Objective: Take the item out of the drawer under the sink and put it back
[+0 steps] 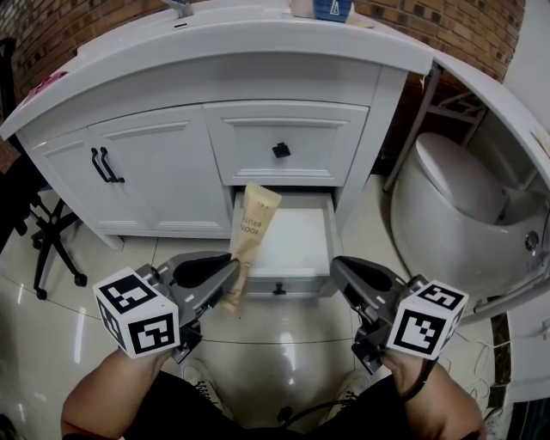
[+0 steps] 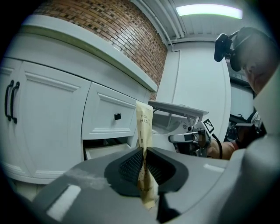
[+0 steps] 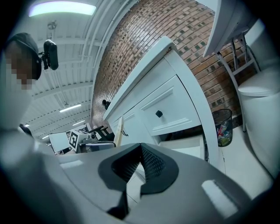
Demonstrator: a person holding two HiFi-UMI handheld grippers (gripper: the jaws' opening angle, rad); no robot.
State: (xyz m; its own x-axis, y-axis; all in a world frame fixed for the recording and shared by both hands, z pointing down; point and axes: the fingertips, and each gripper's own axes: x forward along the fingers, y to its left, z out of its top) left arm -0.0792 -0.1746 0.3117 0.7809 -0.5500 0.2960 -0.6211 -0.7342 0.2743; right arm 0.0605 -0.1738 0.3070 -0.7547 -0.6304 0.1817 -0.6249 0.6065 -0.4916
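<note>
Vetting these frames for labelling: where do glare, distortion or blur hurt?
Head view: fisheye bows the countertop; lamp glare streaks the floor tiles. Left gripper view: ceiling lamp blown out, packet print soft. Right gripper view: brick wall curves, corners vignetted black.

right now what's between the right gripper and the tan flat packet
Only the open white drawer, in the head view; left gripper clamps the tan packet.

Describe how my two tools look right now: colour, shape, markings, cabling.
Both the left tool and right tool are grey, tapering two-jaw bodies with black ribbed pads. Each carries a white cube printed with black square markers. A black cable trails from the right one. The forearms show no sleeves.
</note>
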